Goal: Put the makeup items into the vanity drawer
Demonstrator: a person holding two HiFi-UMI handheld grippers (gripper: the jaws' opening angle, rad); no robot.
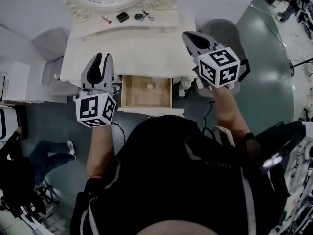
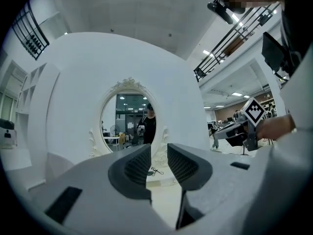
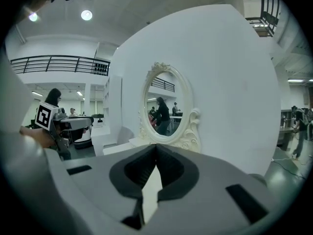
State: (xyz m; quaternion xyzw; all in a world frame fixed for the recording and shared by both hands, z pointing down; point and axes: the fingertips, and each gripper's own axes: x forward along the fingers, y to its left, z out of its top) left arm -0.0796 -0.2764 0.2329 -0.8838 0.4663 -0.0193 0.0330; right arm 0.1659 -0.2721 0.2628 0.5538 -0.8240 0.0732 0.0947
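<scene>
Vanity (image 1: 146, 48): was cream white.
Drawer (image 1: 146, 93): showed pale wood.
Left gripper (image 1: 103, 58): was grey.
Right gripper (image 1: 188, 35): was grey.
Left cube (image 1: 95, 109): bore black-and-white squares.
Stick (image 1: 106, 19): was red.
Compact (image 1: 122, 17): was black.

1. Here's the left gripper (image 1: 102, 58): a pale grey shell and two tapering fingers with dark inner faces.
2. Behind it sits the left marker cube (image 1: 95, 109), white with black square patterns.
3. Over to the right gripper (image 1: 190, 35): same grey shell, dark-lined, and the right marker cube (image 1: 218, 67) is black on white too.
4. Left gripper view now: dark, ribbed pads (image 2: 137, 167), and a dark rectangular slot (image 2: 63, 204) in the shell.
5. Right gripper view: matching ribbed pads (image 3: 141, 169).
6. The person wears a black top (image 1: 161, 180) with pale stripes.
</scene>
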